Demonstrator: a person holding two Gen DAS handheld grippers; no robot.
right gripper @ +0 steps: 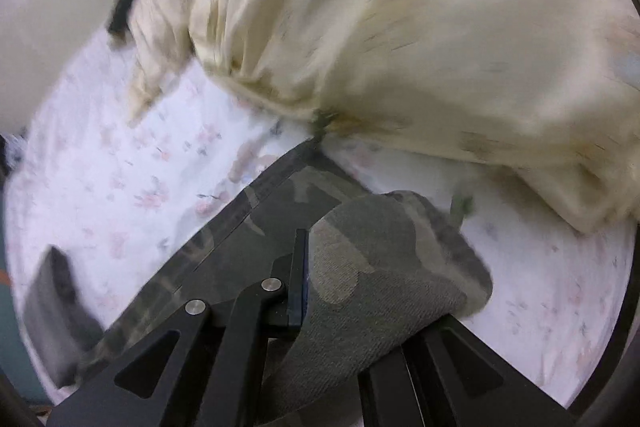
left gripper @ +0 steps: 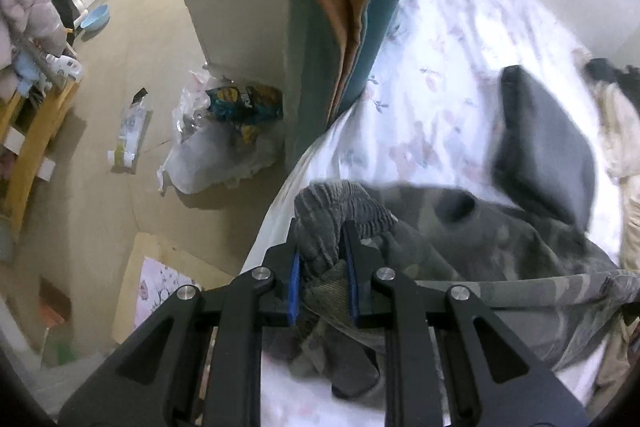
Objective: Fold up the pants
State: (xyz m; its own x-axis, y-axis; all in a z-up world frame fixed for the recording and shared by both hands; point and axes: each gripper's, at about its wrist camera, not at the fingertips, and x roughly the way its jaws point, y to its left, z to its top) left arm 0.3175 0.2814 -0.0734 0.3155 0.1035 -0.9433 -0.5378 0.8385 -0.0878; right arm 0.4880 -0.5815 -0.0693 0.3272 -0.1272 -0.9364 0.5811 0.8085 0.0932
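- Left gripper (left gripper: 322, 255) was clamped down on a bunched ribbed bit of the camo pants (left gripper: 500, 247), probably the waistband; its 2 blue pads were nearly together with the cloth squeezed between them.
- Right gripper (right gripper: 316, 267) was fully closed on another part of the same pants, and a flap of camo fabric draped right over its far finger, so only 1 finger showed.
- The pants lay stretched across the floral bedsheet (left gripper: 432, 87), running between the 2 grippers.
- A dark grey folded item (left gripper: 544, 147) sat on the sheet just beyond the pants.
- A big cream duvet (right gripper: 400, 27) was heaped at the far side, touching the pants' far corner.
- A teal-and-orange cloth (left gripper: 340, 7) hung at the bed's edge; a trash bag (left gripper: 224, 131) sat on the floor below.
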